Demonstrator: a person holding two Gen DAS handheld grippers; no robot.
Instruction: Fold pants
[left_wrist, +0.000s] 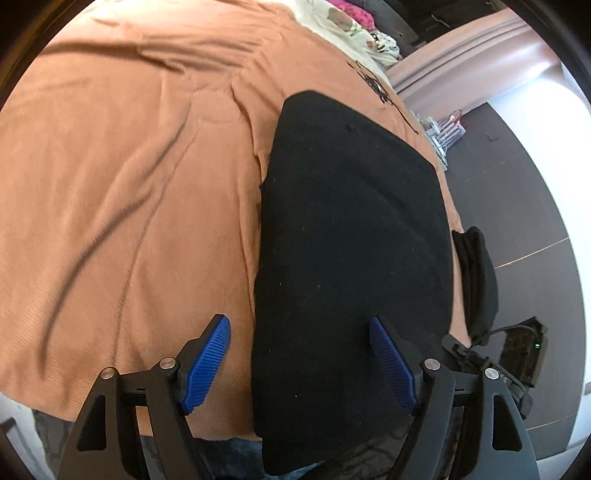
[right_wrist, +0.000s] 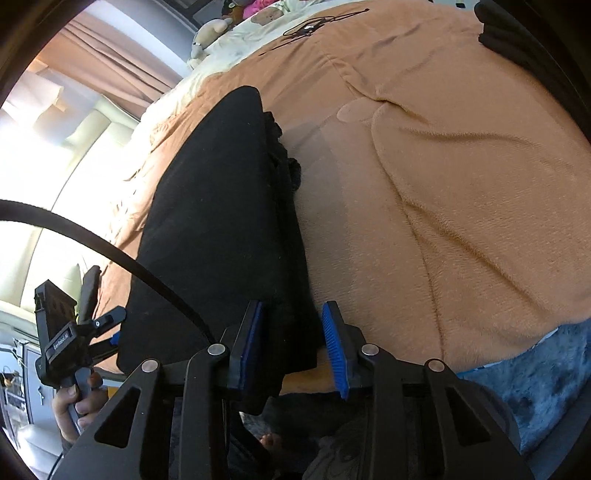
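The orange blanket (left_wrist: 129, 184) covers the bed, and the black pants (left_wrist: 351, 240) lie on it near the edge, folded into a long flat panel. The left gripper (left_wrist: 300, 365) hovers wide open over the near end; the right gripper (right_wrist: 295, 343) straddles the side edge, parted — not clamped. Best to pinch all layers squarely before lifting.

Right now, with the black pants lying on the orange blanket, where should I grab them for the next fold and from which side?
Grip the near end of the pants, the edge overhanging the blanket toward you. Come in from the bed's near edge, jaws straddling the layers. The left gripper is open there; the right gripper already brackets the stacked side edge.
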